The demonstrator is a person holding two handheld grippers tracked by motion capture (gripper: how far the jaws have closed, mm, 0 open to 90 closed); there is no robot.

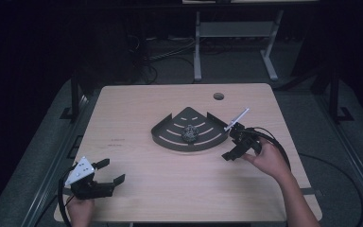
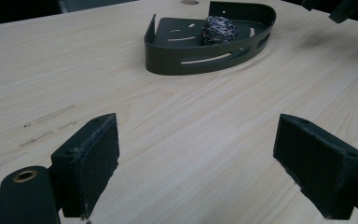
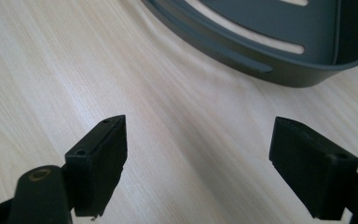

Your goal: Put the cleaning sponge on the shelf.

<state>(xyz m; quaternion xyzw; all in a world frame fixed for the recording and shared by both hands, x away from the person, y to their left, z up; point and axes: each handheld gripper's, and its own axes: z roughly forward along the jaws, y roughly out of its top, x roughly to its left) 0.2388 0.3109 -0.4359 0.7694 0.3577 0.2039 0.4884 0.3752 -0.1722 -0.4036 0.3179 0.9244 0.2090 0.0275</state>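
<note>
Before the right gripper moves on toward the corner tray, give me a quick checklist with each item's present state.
1. Right gripper open, nothing between its jaws: ok.
2. Left gripper open and empty, parked near the table's front-left corner: ok.
3. Corner tray flat on the table: ok.
4. Steel-wool ball inside the tray: ok.
5. Right gripper close to the tray's curved wall, not touching: ok.
6. Tray fixed to the table: cannot tell.

Quick count: one counter (image 1: 170, 189), one dark corner shelf tray (image 1: 170, 138) on it, and one steel wool ball (image 1: 189, 134) inside that tray. Two grippers, left (image 1: 108, 171) and right (image 1: 233, 142), with two fingers each, and one round hole (image 1: 218, 96) in the counter.
</note>
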